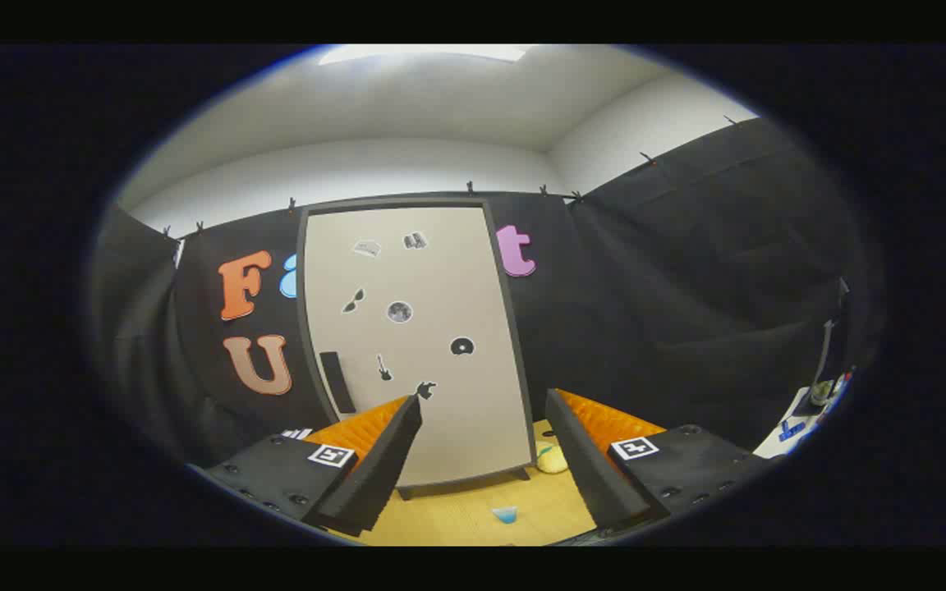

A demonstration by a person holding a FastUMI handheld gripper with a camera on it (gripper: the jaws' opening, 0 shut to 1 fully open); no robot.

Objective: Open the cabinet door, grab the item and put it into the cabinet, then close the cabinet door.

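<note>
Nothing done yet: cabinet door [415, 345] shut, gripper [481, 410] spread open and empty facing it, item [552, 460] on the wooden tabletop [473, 513] beside the cabinet's foot; all steps remain.

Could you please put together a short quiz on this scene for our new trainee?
1. True or false: the cabinet door is shut.
2. Where does the dark handle sit on the door?
A. near its left edge
B. at its centre
C. near its top right corner
3. Fill in: the tongs are ____, holding nothing.

Key
1. True; the door lies flush in its frame.
2. A; it stands upright low on the left side.
3. Open; the fingers are spread apart, with the table, a small blue item and a pale yellow item showing between them.
</note>
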